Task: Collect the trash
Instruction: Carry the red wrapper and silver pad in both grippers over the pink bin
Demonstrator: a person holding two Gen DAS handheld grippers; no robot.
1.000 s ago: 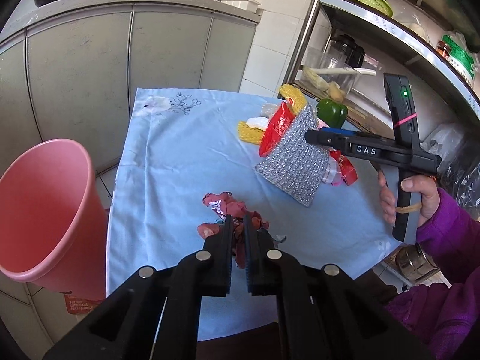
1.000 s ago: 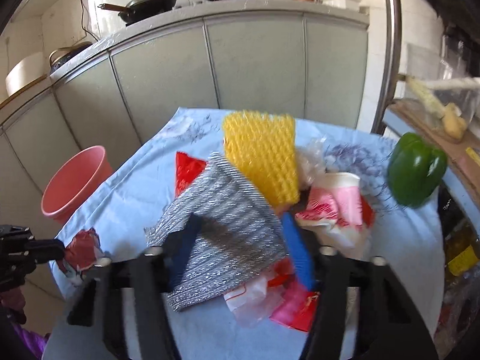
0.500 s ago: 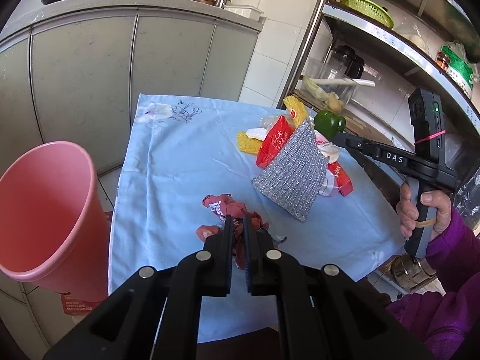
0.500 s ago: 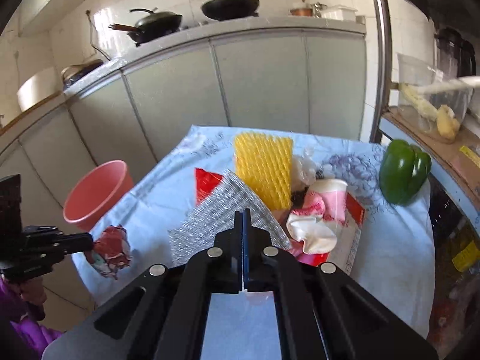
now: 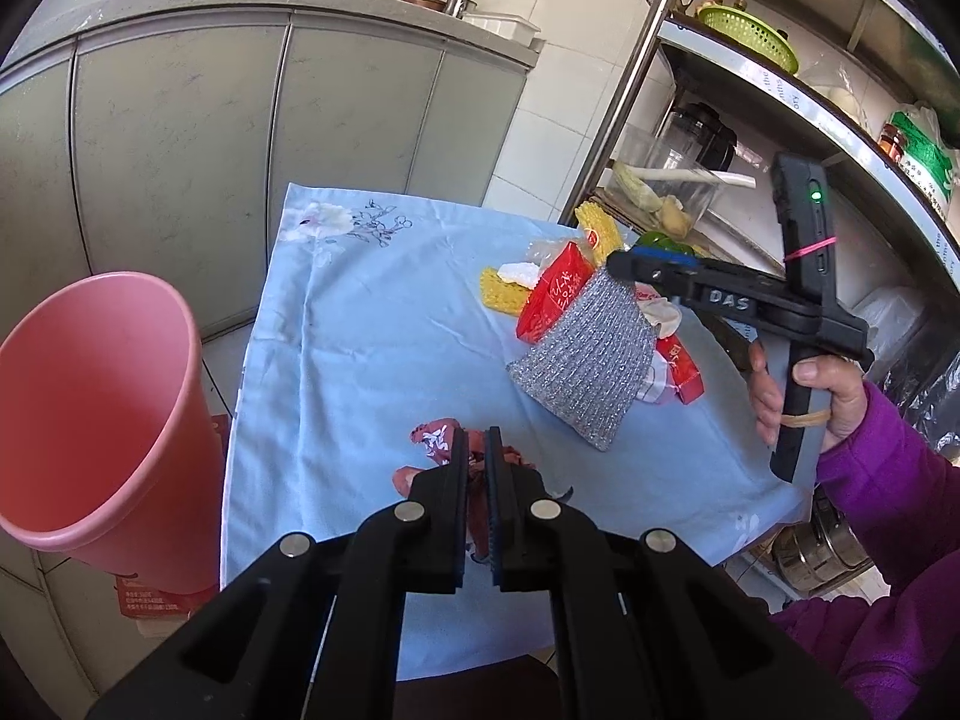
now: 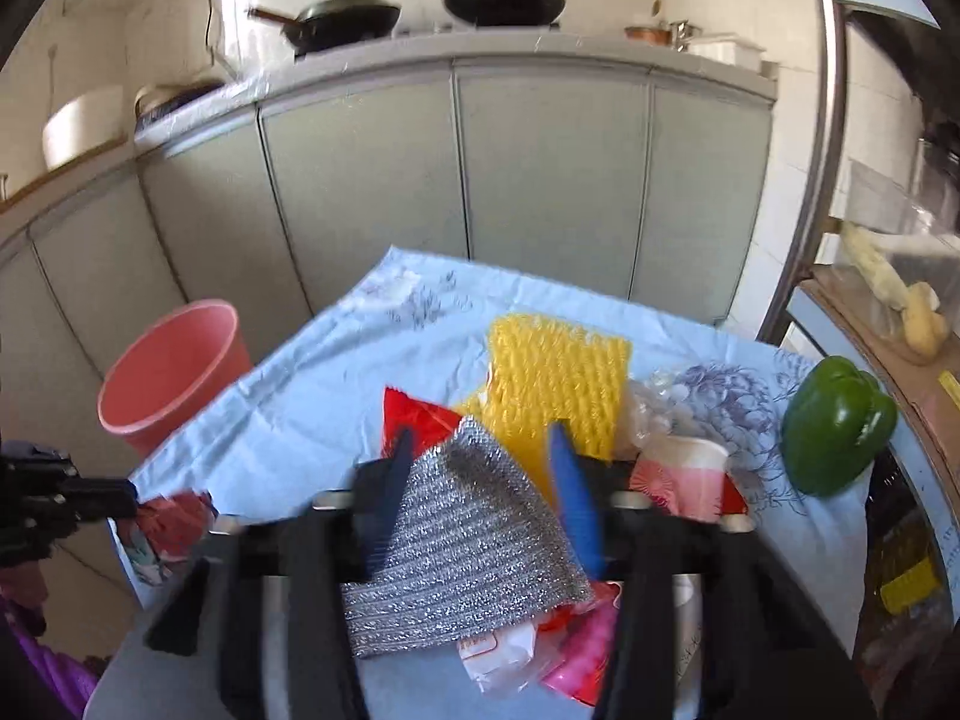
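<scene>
- A light blue tablecloth (image 5: 372, 324) covers a small table in a kitchen, in front of grey cabinets (image 5: 180, 120).
- The left gripper (image 5: 475, 450) has its jaws nearly together, pinching a crumpled reddish wrapper (image 5: 435, 441) at the table's near edge.
- A pink bin (image 5: 90, 414) stands on the floor just left of the table, its mouth tilted towards the camera.
- The right gripper (image 6: 486, 450) is held in a hand (image 5: 804, 390) with a purple sleeve (image 5: 888, 480). Its jaws are opening, with blue pads set either side of a silver mesh bag (image 6: 468, 534); the pads do not press on it.
- The bag lies on a pile of trash at the table's far right: a red packet (image 5: 555, 297), yellow foam netting (image 6: 552, 378), a pink paper cup (image 6: 678, 471) and clear plastic.
- A green pepper (image 6: 837, 426) sits on the cloth, right of the pile.
</scene>
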